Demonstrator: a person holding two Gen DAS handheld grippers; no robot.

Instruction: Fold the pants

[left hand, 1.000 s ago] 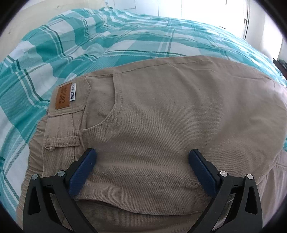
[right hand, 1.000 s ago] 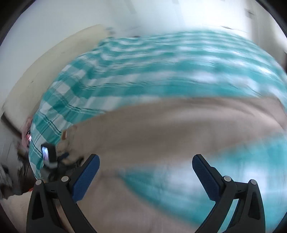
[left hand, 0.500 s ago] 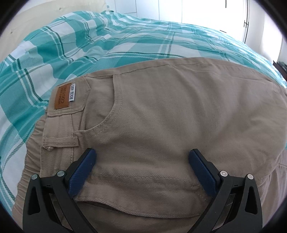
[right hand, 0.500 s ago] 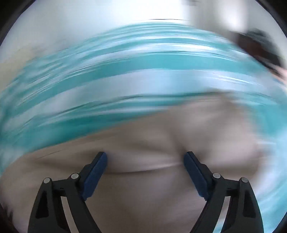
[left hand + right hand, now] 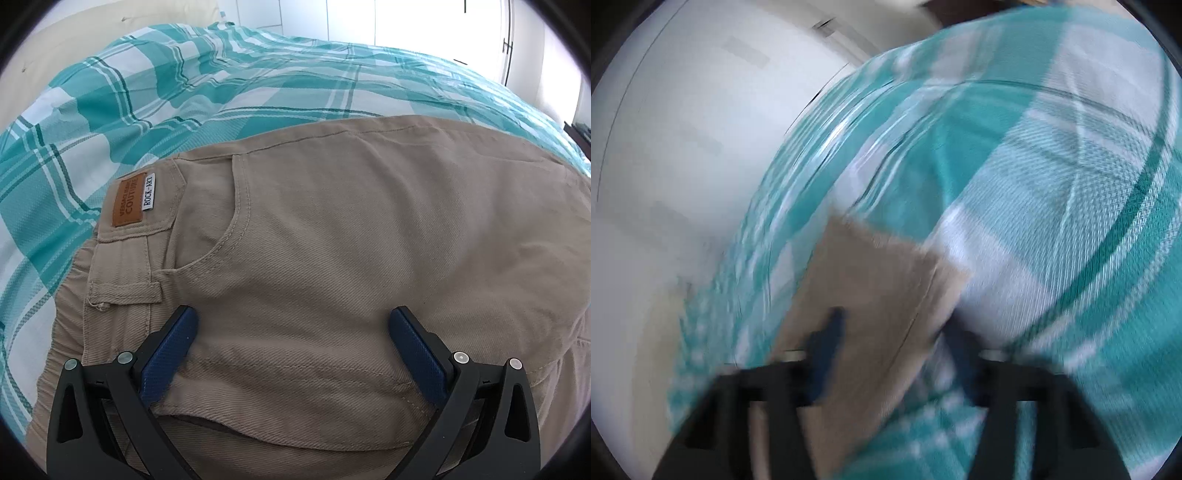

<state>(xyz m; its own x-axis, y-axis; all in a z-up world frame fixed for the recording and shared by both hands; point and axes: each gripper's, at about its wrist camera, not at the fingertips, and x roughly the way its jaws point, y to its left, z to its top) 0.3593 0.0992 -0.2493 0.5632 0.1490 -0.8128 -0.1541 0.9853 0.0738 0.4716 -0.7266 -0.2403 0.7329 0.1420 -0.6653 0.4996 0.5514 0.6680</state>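
Observation:
Beige pants (image 5: 332, 221) lie flat on the bed, waistband to the left with a brown label patch (image 5: 127, 205). My left gripper (image 5: 291, 325) hovers just over the seat of the pants, open, blue pads wide apart and nothing pinched. The right wrist view is badly blurred. There a beige pant-leg end (image 5: 871, 280) lies on the cover and runs down between the fingers of my right gripper (image 5: 892, 332). Its jaws are closing with the fabric between them, but still stand visibly apart.
A teal and white checked bedspread (image 5: 221, 74) covers the bed under and beyond the pants. White wardrobe doors (image 5: 406, 22) stand behind the bed. In the right wrist view a white wall or floor (image 5: 683, 147) lies past the bed's left edge.
The left gripper and the pants under it have not moved. The right gripper has swept fast along the pants to the leg end, and its fingers have come closer together.

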